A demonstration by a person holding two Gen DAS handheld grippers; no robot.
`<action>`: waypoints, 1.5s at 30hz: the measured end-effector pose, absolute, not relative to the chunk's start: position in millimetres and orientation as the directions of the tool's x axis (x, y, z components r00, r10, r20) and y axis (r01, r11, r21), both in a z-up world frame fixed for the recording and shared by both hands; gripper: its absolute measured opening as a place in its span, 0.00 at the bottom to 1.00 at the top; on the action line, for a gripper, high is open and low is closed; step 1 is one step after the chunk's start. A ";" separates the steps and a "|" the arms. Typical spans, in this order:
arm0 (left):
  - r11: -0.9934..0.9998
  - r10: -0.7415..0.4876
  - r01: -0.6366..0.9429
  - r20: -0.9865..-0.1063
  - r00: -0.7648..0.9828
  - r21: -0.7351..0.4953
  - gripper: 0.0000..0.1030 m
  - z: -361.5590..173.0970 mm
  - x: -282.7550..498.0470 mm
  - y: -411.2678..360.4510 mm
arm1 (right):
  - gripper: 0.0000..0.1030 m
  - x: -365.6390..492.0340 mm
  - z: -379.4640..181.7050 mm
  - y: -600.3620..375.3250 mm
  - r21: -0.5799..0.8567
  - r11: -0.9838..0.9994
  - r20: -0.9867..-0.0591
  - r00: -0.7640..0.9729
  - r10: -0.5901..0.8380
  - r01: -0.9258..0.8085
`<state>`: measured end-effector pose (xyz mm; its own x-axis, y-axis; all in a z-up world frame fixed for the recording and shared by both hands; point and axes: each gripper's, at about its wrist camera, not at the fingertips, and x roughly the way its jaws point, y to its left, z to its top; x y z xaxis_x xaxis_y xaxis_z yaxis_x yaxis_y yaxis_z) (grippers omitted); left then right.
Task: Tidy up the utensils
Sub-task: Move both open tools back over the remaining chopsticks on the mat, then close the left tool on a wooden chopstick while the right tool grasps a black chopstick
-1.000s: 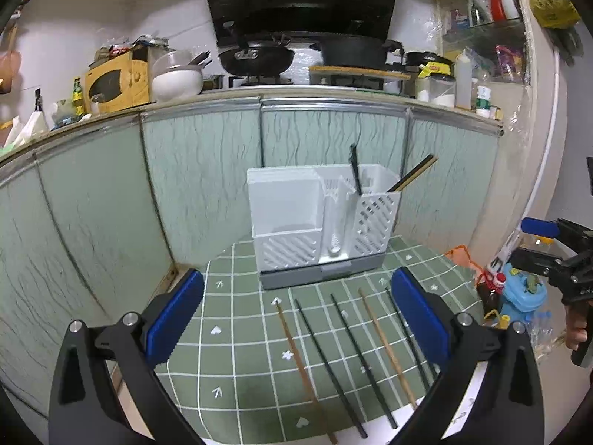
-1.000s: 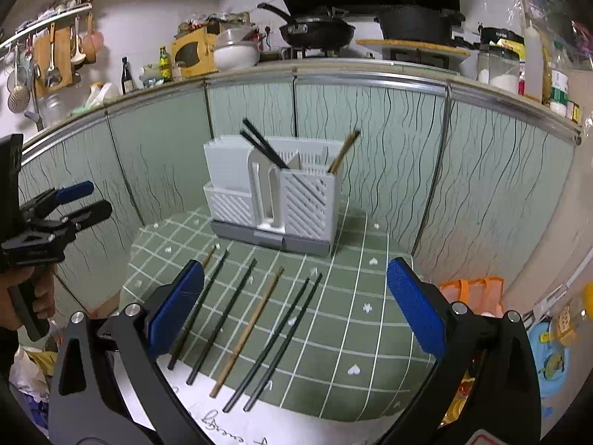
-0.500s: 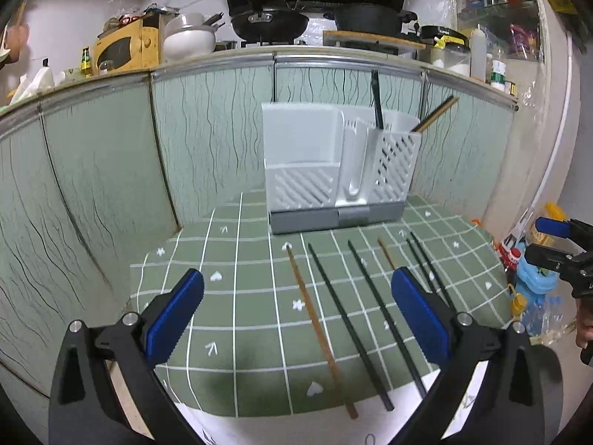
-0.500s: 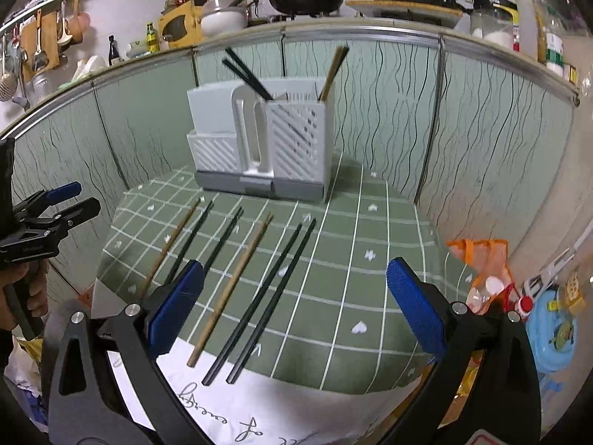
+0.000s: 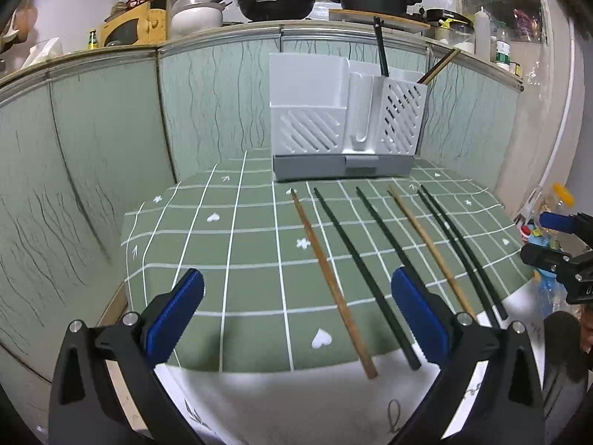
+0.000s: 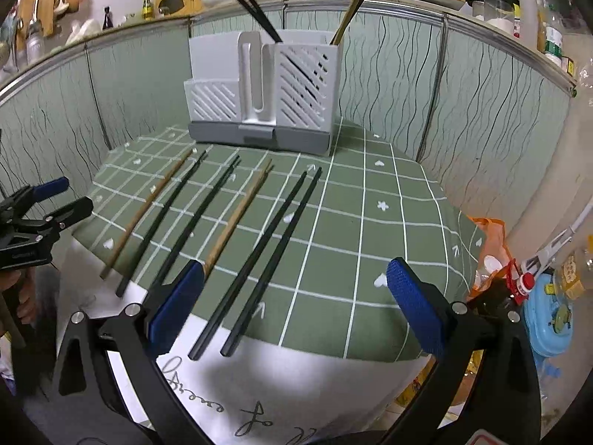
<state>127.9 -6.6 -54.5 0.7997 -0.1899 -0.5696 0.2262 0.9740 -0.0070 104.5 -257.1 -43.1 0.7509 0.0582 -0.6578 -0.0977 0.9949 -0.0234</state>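
Several chopsticks lie in a row on the green checked tablecloth (image 5: 237, 252): two wooden ones (image 5: 330, 278) (image 5: 426, 241) and several black ones (image 5: 355, 259). A white slotted utensil holder (image 5: 344, 122) stands at the table's back, with a black chopstick (image 5: 381, 48) and a wooden one (image 5: 439, 65) upright in it. My left gripper (image 5: 296, 315) hovers open over the near edge, with nothing between its fingers. My right gripper (image 6: 292, 296) is open above the near ends of a black pair (image 6: 267, 256). The holder (image 6: 259, 89) and a wooden chopstick (image 6: 237, 215) show there too.
Green wavy-patterned panels wall the table at the back and sides. A counter above holds pans, bowls and bottles. An orange bag (image 6: 493, 244) and a blue toy (image 6: 548, 319) sit off the table's right edge. White printed paper (image 6: 259, 400) covers the near edge.
Both grippers have dropped lower and moved in toward the table's near edge. The chopsticks and holder look larger. Nothing was picked up; both stay open.
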 end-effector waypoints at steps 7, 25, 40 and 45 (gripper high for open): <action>0.982 -0.127 0.187 -0.603 0.787 0.037 0.95 -77.8 123.9 -13.9 | 0.84 101.4 -63.1 -251.9 -0.043 0.997 -0.690 0.723 0.019 -0.066; 0.968 -0.083 0.211 -0.627 0.775 0.133 0.75 -98.4 117.3 -38.4 | 0.69 104.5 -90.5 -244.6 -0.028 0.999 -0.721 0.693 0.007 -0.040; 0.967 -0.131 0.239 -0.638 0.759 0.085 0.28 -103.7 117.6 -49.6 | 0.37 104.8 -92.9 -238.7 0.014 0.999 -0.704 0.710 0.032 -0.031; 0.970 -0.120 0.225 -0.634 0.764 0.088 0.17 -104.0 117.7 -49.3 | 0.20 104.0 -93.5 -239.1 0.047 0.999 -0.699 0.713 0.053 -0.028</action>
<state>117.7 -49.3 -104.0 0.7640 -0.1199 -0.6340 0.2253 0.9703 0.0880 104.0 -239.1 -93.5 0.7130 0.0527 -0.6992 -0.0281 0.9985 0.0466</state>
